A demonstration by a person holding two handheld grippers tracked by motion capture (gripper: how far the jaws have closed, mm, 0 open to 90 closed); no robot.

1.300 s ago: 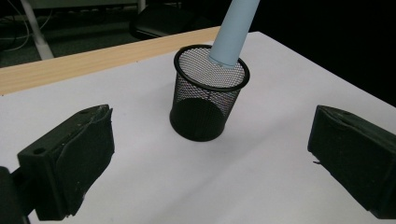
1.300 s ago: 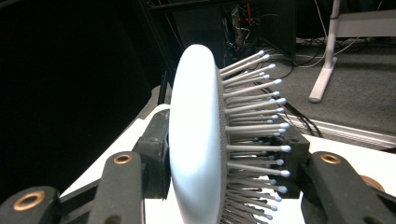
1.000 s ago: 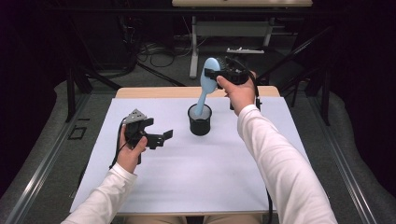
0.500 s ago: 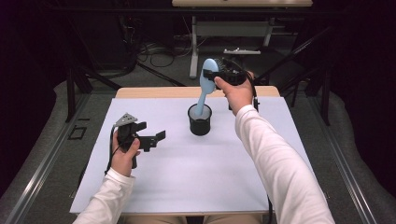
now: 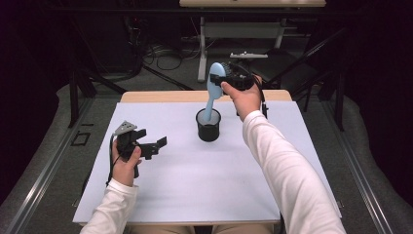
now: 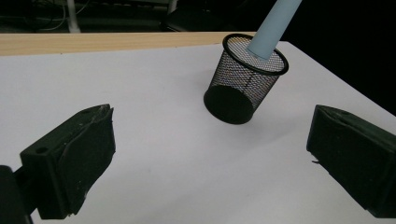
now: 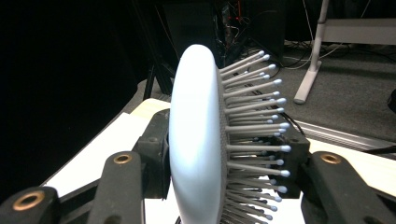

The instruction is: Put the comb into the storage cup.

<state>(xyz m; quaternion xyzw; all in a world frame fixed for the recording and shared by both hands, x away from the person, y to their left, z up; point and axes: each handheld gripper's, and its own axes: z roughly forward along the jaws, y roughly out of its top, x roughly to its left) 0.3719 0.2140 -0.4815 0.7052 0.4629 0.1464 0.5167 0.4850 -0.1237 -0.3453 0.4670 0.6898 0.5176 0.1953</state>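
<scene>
A light blue hairbrush (image 5: 215, 84) stands head up with its handle (image 6: 273, 29) down inside a black mesh cup (image 5: 208, 125) near the table's far middle. My right gripper (image 5: 225, 82) is shut on the brush head, one jaw on the smooth back and one against the bristles (image 7: 254, 135). In the right gripper view the brush head (image 7: 196, 135) fills the space between the jaws. My left gripper (image 5: 155, 144) hovers open over the paper at the left, pointing toward the cup (image 6: 244, 81), with nothing between its jaws.
A white sheet (image 5: 195, 185) covers most of the wooden table (image 5: 160, 96). Behind the table are a dark floor with cables (image 5: 156, 51) and desk legs (image 5: 201, 48). Black frame bars (image 5: 75, 92) stand at the left and right.
My left gripper has moved left and slightly toward the near edge, away from the cup. The right gripper and the brush have stayed in place.
</scene>
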